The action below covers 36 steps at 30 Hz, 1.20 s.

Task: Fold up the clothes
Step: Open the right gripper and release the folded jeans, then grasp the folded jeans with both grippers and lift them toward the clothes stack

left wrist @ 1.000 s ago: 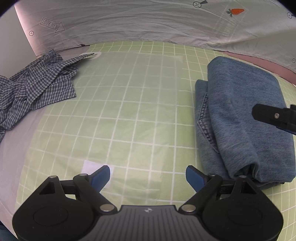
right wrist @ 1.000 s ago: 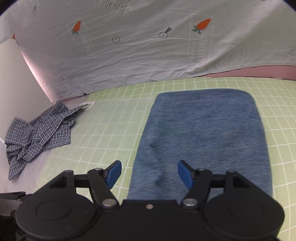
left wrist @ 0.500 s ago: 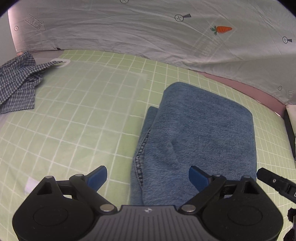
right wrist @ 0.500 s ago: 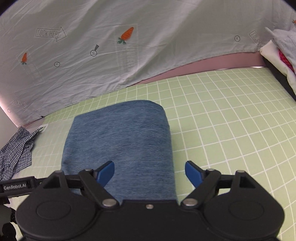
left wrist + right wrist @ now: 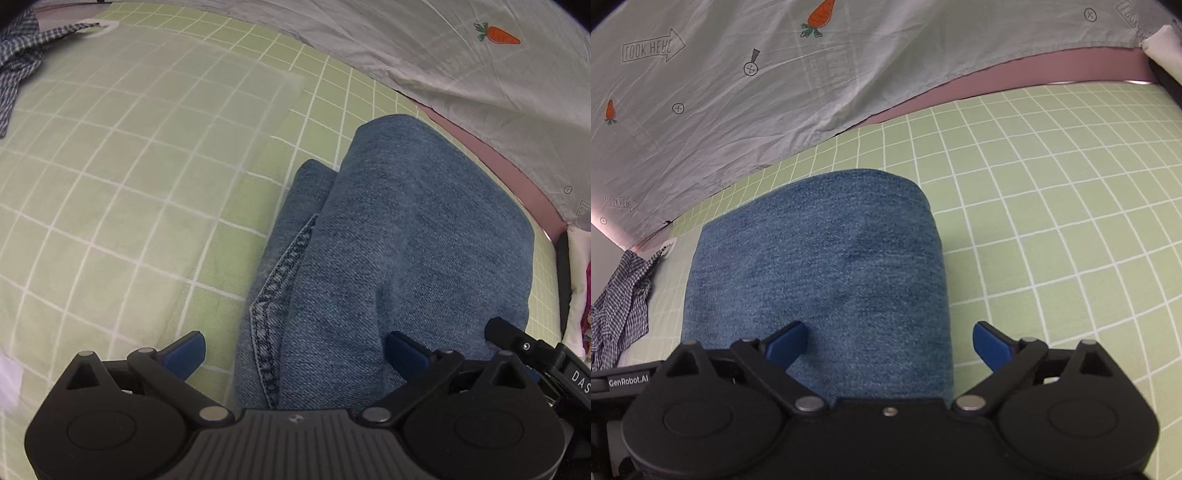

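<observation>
The folded blue denim jeans [image 5: 402, 258] are lying on the green grid-checked mat [image 5: 129, 166]. The left gripper [image 5: 295, 350] and right gripper [image 5: 890, 343] are hovering at its six o'clock edge, jaws spread wide, holding nothing. Folding looks finished; likely next: pinching that edge to move the bundle.

A green, white-gridded bed sheet [image 5: 1052, 206] carried folded blue jeans [image 5: 827, 266] near its middle, with a crumpled checked shirt [image 5: 617, 302] well apart at the left edge.
</observation>
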Tool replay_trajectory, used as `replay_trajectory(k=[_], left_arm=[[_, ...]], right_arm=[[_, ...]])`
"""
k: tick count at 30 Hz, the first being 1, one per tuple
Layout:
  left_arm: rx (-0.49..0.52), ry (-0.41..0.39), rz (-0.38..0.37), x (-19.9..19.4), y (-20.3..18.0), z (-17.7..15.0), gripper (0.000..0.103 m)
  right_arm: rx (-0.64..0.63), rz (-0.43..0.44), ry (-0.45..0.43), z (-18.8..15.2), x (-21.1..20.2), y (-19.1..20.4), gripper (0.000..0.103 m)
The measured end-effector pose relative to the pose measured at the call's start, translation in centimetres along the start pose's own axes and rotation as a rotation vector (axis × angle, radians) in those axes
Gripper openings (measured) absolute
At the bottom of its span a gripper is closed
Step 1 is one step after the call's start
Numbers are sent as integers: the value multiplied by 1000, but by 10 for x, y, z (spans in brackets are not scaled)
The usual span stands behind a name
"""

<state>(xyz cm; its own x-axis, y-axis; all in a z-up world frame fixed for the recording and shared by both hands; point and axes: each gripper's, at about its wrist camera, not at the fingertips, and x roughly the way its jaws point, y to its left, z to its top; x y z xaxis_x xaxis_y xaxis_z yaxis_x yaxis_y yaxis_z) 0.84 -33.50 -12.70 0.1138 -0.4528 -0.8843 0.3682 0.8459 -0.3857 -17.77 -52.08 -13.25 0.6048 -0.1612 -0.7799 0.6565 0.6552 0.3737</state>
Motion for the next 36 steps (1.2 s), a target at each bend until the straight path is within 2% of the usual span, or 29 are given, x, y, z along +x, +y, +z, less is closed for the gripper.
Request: replay_trajectory(k=[2, 4, 5, 7, 8, 9, 10, 12, 15, 18, 24, 27, 31, 33, 36], left_arm=[[-15, -4, -37, 1, 3, -2, 99], [-30, -11, -91, 1, 3, -2, 87], [-43, -12, -125, 1, 3, -3, 77], [-76, -24, -160, -1, 2, -5, 65], [-81, -36, -176, -3, 1, -7, 53], [-86, -48, -191, -5, -1, -10, 43], [-78, -66, -194, -10, -7, -12, 38], [-28, -107, -188, -24, -21, -18, 29], [27, -145, -183, -42, -46, -29, 27], [76, -155, -195, -55, -69, -42, 27], [186, -98, -306, -61, -126, -76, 27], [281, -60, -373, -49, -183, -90, 27], [390, -43, -438, -30, -292, -95, 27], [423, -54, -460, -54, -280, -149, 27], [423, -72, -503, -51, -313, -193, 27]], right_arm=[[28, 22, 10, -3, 3, -4, 100], [74, 46, 24, -5, 6, -9, 100], [104, 62, 36, -6, 7, -12, 100], [155, 115, 72, -9, 11, -15, 96], [162, 130, 68, -11, 10, -14, 89], [166, 142, 60, -13, 8, -14, 76], [164, 155, 54, -15, 4, -14, 68], [158, 169, 37, -18, -8, -13, 46], [146, 170, 3, -23, -31, -11, 38], [142, 166, -33, -30, -57, -12, 37], [209, 86, -134, -61, -134, -49, 37], [260, 23, -194, -74, -172, -77, 37], [354, -40, -291, -83, -220, -145, 37], [386, -52, -330, -81, -242, -186, 37], [352, -73, -391, -64, -271, -249, 37]])
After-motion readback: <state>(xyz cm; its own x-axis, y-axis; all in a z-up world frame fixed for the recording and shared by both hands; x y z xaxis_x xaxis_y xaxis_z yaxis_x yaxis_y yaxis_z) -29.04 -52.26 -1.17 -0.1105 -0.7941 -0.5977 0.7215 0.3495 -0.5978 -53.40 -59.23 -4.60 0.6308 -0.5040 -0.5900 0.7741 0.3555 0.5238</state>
